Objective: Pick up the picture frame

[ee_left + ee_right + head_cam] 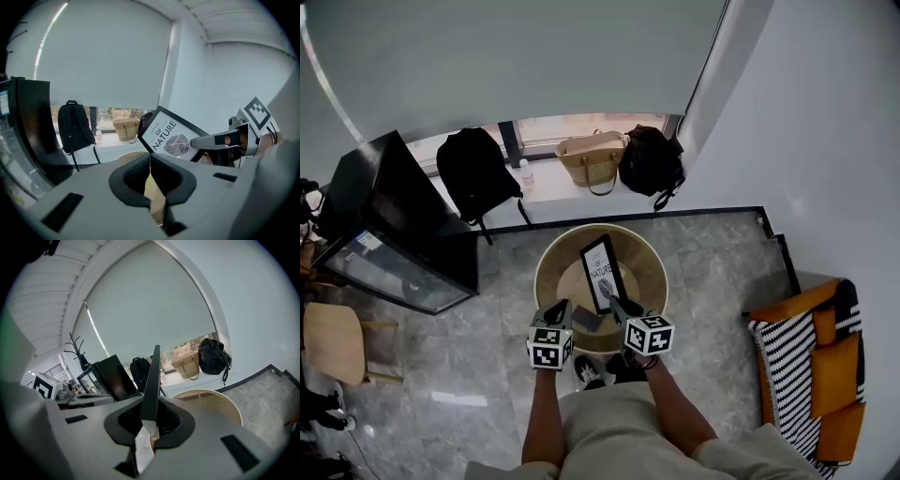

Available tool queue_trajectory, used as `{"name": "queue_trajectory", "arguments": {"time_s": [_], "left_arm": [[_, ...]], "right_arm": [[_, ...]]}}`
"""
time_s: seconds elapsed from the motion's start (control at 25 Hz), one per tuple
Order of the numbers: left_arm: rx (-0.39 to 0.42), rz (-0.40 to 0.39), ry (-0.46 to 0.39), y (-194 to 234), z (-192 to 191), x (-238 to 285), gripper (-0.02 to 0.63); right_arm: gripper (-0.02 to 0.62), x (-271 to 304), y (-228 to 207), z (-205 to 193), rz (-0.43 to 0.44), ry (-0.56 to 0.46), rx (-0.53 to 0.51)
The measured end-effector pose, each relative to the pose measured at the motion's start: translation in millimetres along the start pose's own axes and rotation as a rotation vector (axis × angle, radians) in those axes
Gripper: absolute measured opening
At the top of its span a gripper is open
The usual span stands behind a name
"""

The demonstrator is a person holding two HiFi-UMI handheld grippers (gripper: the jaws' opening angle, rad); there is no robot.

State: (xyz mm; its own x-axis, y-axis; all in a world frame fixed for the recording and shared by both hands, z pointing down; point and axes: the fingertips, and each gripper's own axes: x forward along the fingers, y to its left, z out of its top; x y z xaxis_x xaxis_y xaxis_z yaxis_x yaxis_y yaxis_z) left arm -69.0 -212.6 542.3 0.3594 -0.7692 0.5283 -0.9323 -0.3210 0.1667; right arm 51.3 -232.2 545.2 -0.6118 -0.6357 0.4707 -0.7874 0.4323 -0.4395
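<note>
Picture frame (pixel 603 272), black w/ a white "LOVE OF NATURE" leaf print, is tilted over the round wooden counter (pixel 542 274). It's pinched at its near edge by the right tongs (pixel 615 306). In the right gripper view the frame shows edge-on, running up btwn the pads, w/ the jaws narrow & clamped on it. Can't tell if the frame's low end touches the counter. The left gripper view shows the frame face-on & leaning, w/ the right tongs on its lower right edge.

Left tongs (pixel 556 314) are just left of the frame & apart from it. Their jaws are closed together w/ nothing btwn them.

A small dark flat item (pixel 586 319) lies on the counter btwn the two tongs.

By the window beyond are a black backpack (pixel 473 169), a woven bag (pixel 592 157) & a black bag (pixel 650 157). A black cabinet w/ glass front (pixel 394 234) is at left. An orange & striped armchair (pixel 811 361) is at far right.
</note>
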Motion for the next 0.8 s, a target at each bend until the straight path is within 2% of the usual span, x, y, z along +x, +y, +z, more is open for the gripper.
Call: {"name": "queue_trajectory", "arguments": {"time_s": [0.8], "left_arm": [[-0.053, 0.015, -0.014, 6, -7, -11, 0.021]], "right_arm": [[0.061, -3, 10, -5, 0.039, -0.002, 0.018]]}}
